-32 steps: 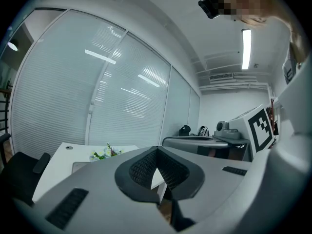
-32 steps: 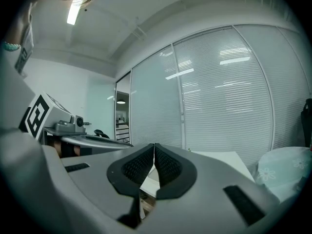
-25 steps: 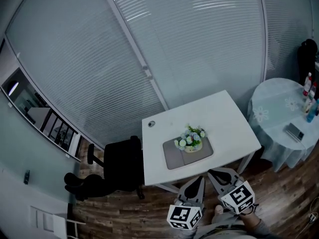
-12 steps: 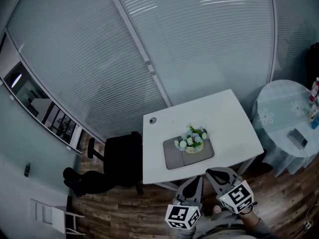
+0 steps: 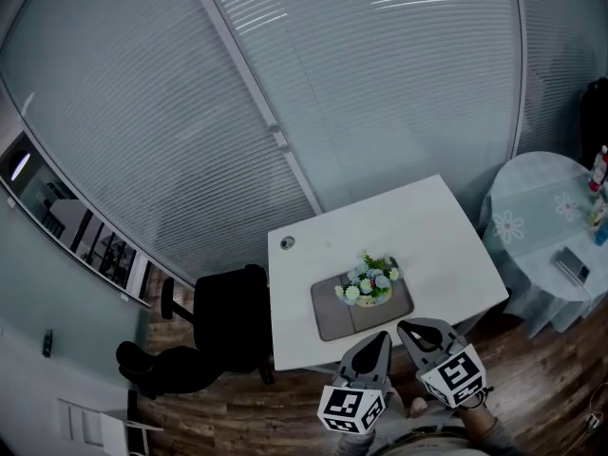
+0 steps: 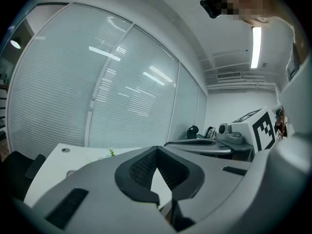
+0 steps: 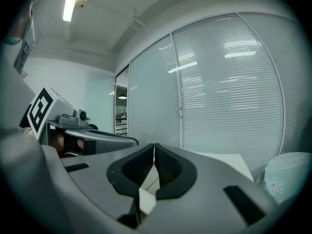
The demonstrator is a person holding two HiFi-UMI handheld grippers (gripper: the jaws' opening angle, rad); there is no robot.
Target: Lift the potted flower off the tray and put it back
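Observation:
A small potted flower (image 5: 369,284) with pale blooms stands on a grey tray (image 5: 333,312) in the middle of a white table (image 5: 427,226). My left gripper (image 5: 381,336) and right gripper (image 5: 403,328) hang side by side just before the table's near edge, short of the tray. Both are shut with nothing between the jaws. In the left gripper view my left gripper (image 6: 156,148) shows its tips together, and a green sprig of the flower (image 6: 111,152) peeks over the jaws. In the right gripper view my right gripper (image 7: 154,146) is shut too.
A black office chair (image 5: 226,323) stands at the table's left end. A round table with a pale cloth (image 5: 546,240), bottles and a phone is on the right. Blinds (image 5: 313,74) run behind the table. A small round hole (image 5: 287,243) sits in the table's far left corner.
Both grippers have come nearer to the table's near edge; the table and tray now lie closer to their tips. The jaws stay shut.

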